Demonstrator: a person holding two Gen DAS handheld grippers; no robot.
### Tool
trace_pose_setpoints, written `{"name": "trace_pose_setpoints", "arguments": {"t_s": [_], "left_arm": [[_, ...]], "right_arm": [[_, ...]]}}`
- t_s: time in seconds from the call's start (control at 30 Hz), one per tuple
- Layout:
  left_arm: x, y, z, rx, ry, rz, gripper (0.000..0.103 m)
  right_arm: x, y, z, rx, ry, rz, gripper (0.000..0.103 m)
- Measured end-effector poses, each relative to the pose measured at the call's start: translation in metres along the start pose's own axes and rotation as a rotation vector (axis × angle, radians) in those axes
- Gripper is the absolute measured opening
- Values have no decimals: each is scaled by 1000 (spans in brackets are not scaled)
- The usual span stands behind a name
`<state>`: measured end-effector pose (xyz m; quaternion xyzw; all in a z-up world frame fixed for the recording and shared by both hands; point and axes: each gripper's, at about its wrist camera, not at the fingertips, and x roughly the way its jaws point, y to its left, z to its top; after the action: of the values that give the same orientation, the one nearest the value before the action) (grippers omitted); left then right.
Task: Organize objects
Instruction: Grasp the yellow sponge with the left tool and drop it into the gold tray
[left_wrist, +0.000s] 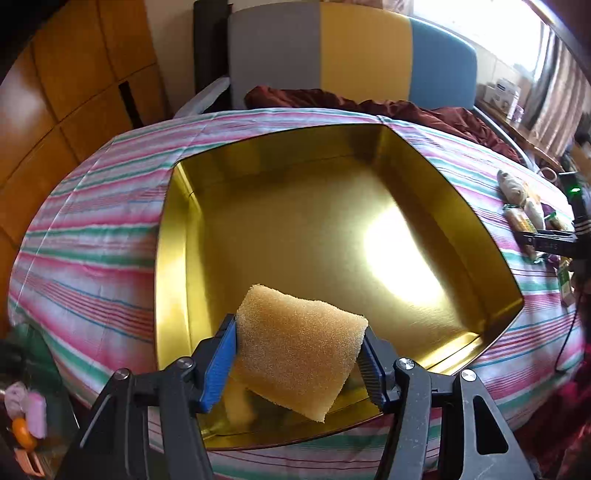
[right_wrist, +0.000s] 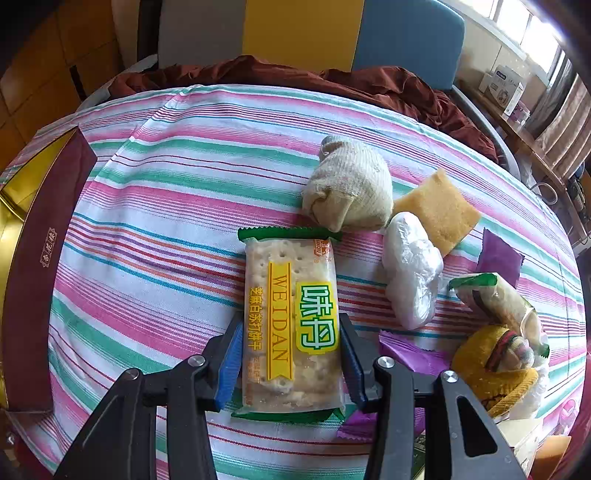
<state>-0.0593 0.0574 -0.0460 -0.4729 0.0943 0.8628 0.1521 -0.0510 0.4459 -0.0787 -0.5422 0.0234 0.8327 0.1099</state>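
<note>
Two claws at work over a bed spread with a striped sheet (right_wrist: 155, 206). Left claw (left_wrist: 299, 363) grips a yellow sponge block (left_wrist: 295, 350) between its blue pads, the foam slightly pinched at the sides and hanging tilted above the near corner of an open gold-lined tin box (left_wrist: 173, 258); box interior bare, strong glare on its floor. Sponge reads as very light, soft and springy: it will deform under squeeze and should spring back, so a hold across the middle of its short sides suits it and a drop into the box carries no risk. Right claw (right_wrist: 288, 363) sits narrow around the lower half of a Weidan cracker packet (right_wrist: 290, 317) lying flat on the sheet, pads at both long edges; whether they already press the wrapper I cannot tell. Packet judged light but brittle inside, film slippery; best taken by the long edges near mid-length with gentle pressure so the crackers do not snap. Unsorted pile to the right of it: rolled cream sock (right_wrist: 349, 184), second sponge (right_wrist: 437, 210), clear plastic wad (right_wrist: 410, 273), purple sachets (right_wrist: 500, 258), another snack wrapper (right_wrist: 495, 299), yellow knitted bundle (right_wrist: 491, 365). Box's maroon outer wall (right_wrist: 44, 236) shows at far left of the right view, well apart from the pile.
</note>
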Motion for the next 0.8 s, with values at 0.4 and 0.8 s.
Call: {"name": "trace_pose_setpoints", "arguments": {"t_s": [0.4,0.8], "left_arm": [[0,16,-16,-49,-71,137,69],[-29,12,-29,-51,-170,174,83]], "right_arm": [[-4,6,-4,-11,-14,-13,47],[-9,14,-7,-37,-44,-52,47]]}}
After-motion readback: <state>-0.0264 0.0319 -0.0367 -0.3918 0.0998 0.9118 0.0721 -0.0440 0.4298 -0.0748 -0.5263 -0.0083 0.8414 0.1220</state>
